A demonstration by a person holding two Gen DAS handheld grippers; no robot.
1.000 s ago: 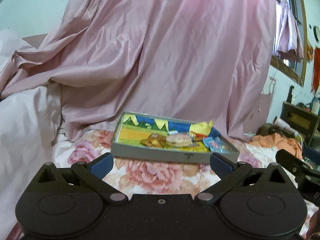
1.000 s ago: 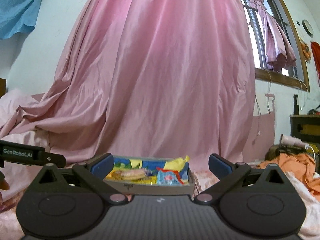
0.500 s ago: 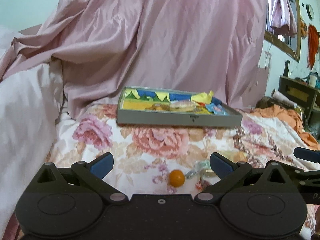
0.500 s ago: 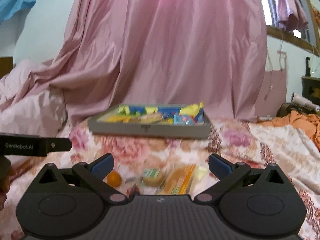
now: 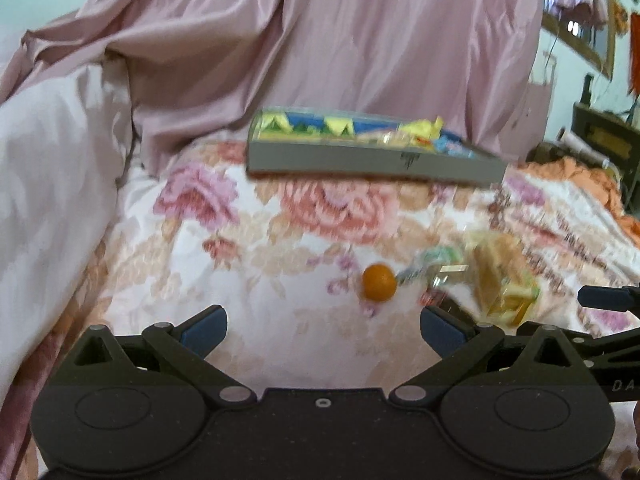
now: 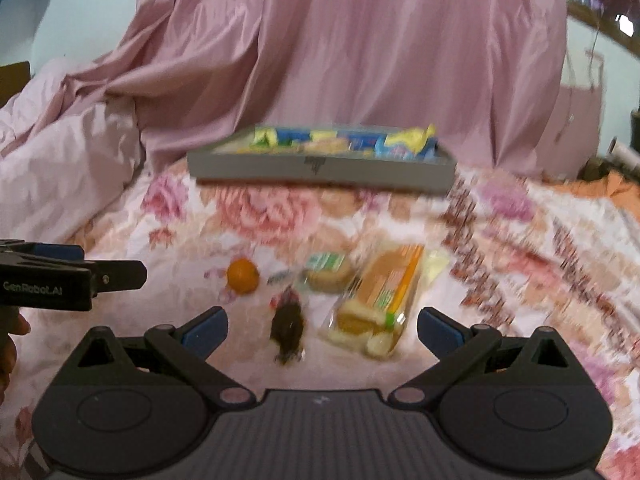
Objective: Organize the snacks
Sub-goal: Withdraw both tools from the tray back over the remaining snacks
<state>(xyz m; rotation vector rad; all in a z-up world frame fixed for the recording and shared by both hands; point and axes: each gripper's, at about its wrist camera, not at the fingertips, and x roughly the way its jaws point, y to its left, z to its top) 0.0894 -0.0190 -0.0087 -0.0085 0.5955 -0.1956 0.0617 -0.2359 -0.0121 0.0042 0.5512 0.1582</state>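
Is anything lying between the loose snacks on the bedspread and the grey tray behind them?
Nothing visible. Between the orange, the round wrapped snack, the long yellow packet and the grey tray lies only bare floral bedspread.

A bare stretch of floral bedspread [image 6: 280,216] separates the grey tray [image 6: 320,166] from loose snacks nearer the camera: an orange ball [image 6: 242,276], a round biscuit pack [image 6: 328,274], a dark wrapped item [image 6: 287,326], possibly a sweet, and a long cracker packet [image 6: 380,304]. Pink drapery [image 6: 360,48] closes off the far side.
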